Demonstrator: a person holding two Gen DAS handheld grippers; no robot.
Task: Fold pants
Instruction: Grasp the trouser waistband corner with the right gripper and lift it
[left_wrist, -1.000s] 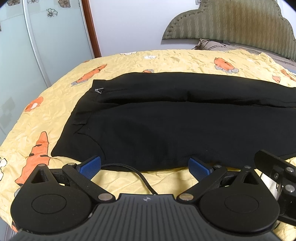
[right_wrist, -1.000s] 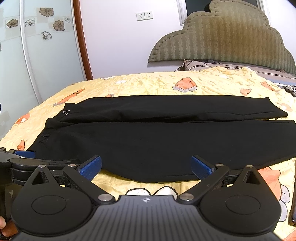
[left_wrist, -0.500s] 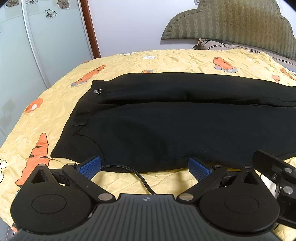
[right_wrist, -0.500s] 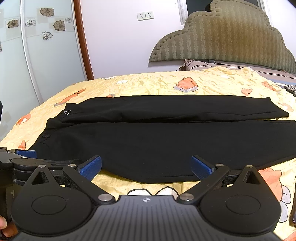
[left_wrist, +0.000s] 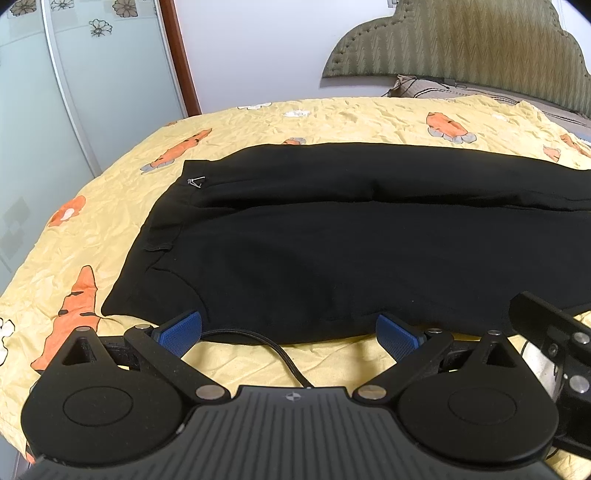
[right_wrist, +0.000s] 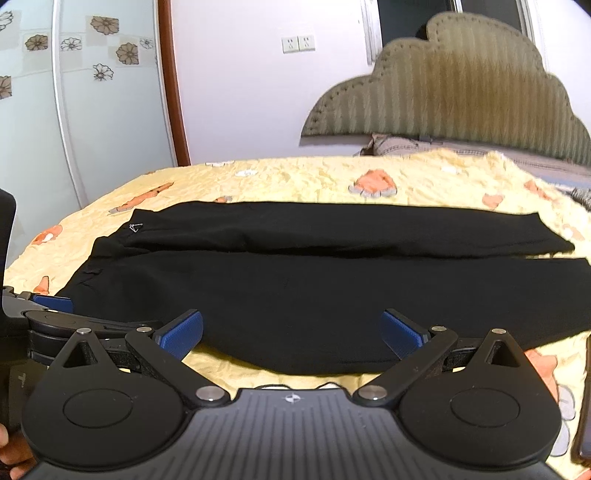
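My left gripper (left_wrist: 290, 330) and right gripper (right_wrist: 291, 330), blue-padded jaws spread wide and empty, hover at the near edge of the black fabric pants (left_wrist: 332, 236), laid flat, legs side by side, on the yellow carrot-print bedspread (left_wrist: 110, 206); no fold looks made yet.

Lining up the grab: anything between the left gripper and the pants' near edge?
Only a black cable on the yellow sheet, in the left wrist view.

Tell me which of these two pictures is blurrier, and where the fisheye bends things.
Right wrist view: motion-blurred, headboard and bedspread smeared. Left wrist view: sharp; the black pants show crisp seams. Both views bow the bed's far edge and the wardrobe door.
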